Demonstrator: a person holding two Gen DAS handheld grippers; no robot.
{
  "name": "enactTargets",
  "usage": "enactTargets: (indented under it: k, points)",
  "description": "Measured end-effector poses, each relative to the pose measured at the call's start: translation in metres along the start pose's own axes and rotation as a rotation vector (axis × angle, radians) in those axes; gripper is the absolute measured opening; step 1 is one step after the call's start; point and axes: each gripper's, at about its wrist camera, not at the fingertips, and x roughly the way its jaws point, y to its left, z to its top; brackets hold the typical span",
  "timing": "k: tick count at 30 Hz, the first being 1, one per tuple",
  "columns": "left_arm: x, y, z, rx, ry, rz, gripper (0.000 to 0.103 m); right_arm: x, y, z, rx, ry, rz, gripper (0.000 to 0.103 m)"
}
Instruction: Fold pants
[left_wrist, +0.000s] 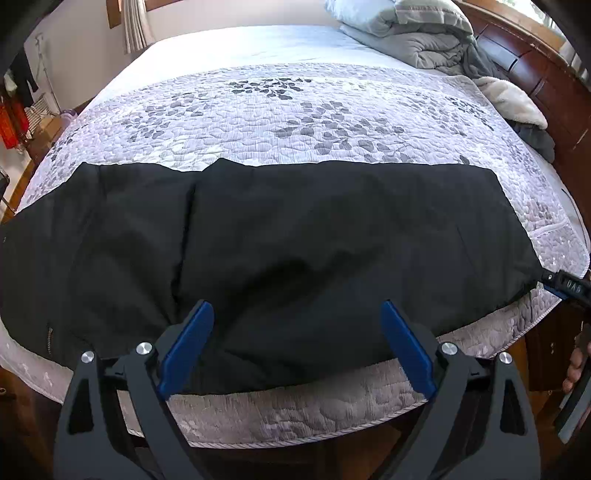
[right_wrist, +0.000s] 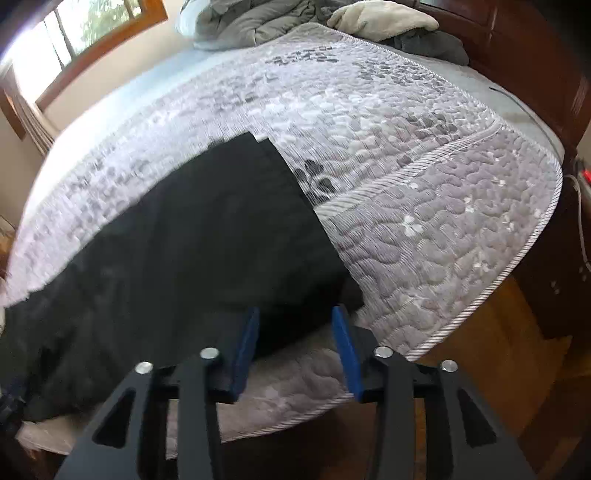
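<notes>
You have the black pants (left_wrist: 295, 251) lying lengthwise along the near edge of the quilt (left_wrist: 258, 110), spread flat as a single long band; I judge the legs are already laid one over the other, and the crosswise folds that shorten the band are not yet done. A seam and some slack creases show toward the left part of the pants, and a zip shows at their lower left corner. Your left gripper (left_wrist: 297, 328) hangs over the near hem of the pants about mid-length, its blue fingers (left_wrist: 186, 347) spread wide and holding nothing. Your right gripper (right_wrist: 295, 336) sits at the right-hand end of the pants, just at their near corner, fingers parted with cloth lying between them but not pinched as far as the blurred right wrist view shows. Gray bedding (left_wrist: 436, 37) is heaped beyond the quilt's far right corner, well apart from the pants
</notes>
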Motion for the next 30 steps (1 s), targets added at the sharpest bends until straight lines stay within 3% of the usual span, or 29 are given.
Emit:
enactTargets:
  k: [6, 10, 11, 13, 15, 17, 21, 27, 29, 30]
  points:
    - [0.002, 0.003, 0.000, -0.010, 0.014, -0.007, 0.093, 0.025, -0.013, 0.008, 0.160, 0.070, 0.102, 0.049]
    - [0.004, 0.003, 0.000, -0.002, 0.020, -0.003, 0.093, 0.034, -0.009, 0.014, 0.172, 0.081, 0.118, 0.051]
    - [0.004, 0.003, 0.000, 0.001, 0.024, -0.005, 0.093, 0.034, -0.008, 0.016, 0.172, 0.081, 0.121, 0.049]
    - [0.005, 0.003, 0.000, 0.004, 0.024, -0.003, 0.093, 0.031, -0.004, 0.019, 0.151, 0.067, 0.110, 0.028]
    - [0.006, 0.003, 0.000, 0.001, 0.021, 0.001, 0.093, 0.029, -0.003, 0.022, 0.146, 0.061, 0.141, 0.015]
    - [0.008, 0.002, 0.001, -0.002, 0.027, 0.003, 0.093, 0.024, -0.002, 0.023, 0.122, 0.050, 0.141, 0.012]
    - [0.012, 0.001, 0.000, -0.006, 0.035, 0.002, 0.093, 0.010, -0.004, 0.015, 0.098, 0.029, 0.094, 0.012]
    - [0.016, -0.004, -0.001, 0.015, 0.044, 0.000, 0.093, 0.025, -0.005, 0.008, 0.073, 0.053, 0.044, 0.013]
    - [0.015, -0.005, -0.002, 0.026, 0.040, 0.002, 0.093, 0.026, -0.005, 0.008, 0.083, 0.057, 0.043, 0.020]
    - [0.014, -0.004, -0.002, 0.026, 0.035, -0.001, 0.093, 0.024, -0.005, 0.008, 0.075, 0.057, 0.037, 0.029]
